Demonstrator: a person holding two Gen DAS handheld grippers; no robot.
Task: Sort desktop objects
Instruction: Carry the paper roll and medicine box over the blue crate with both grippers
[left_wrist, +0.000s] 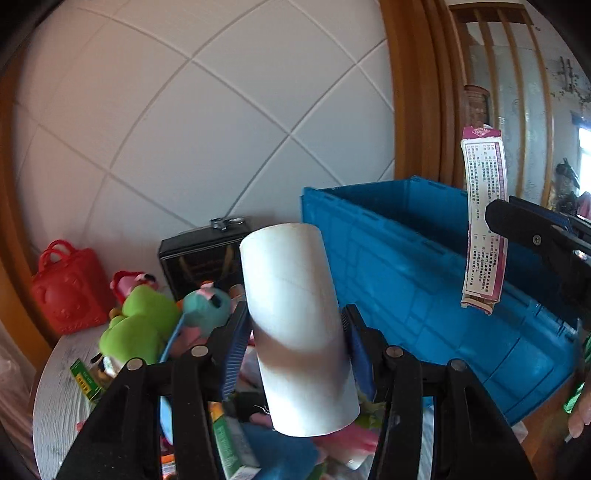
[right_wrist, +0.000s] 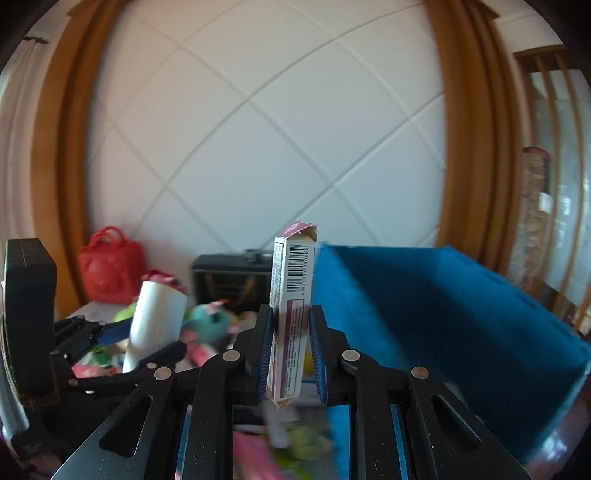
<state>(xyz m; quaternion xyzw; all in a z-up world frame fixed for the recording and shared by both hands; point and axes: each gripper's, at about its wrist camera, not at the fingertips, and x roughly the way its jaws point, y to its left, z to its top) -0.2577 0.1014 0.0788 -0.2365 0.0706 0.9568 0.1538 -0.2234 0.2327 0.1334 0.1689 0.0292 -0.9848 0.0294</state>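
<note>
Gripping a white cardboard tube in my left gripper, I see its long axis standing nearly upright, the top leaning slightly left, blue pads pressed on both sides of it. My right gripper is clamped narrowly on a slim pink-and-white box, also upright, its torn flap on top and barcode facing me. Below both tools lies a jumble of packets and soft toys on the grey table, including a green plush. Beyond stands the blue crate; I can't see its contents from either view. Only the left view shows the box's printed side hanging beside the crate; only the right shows the barcode. Farthest back sit a red bag and a black case.
</note>
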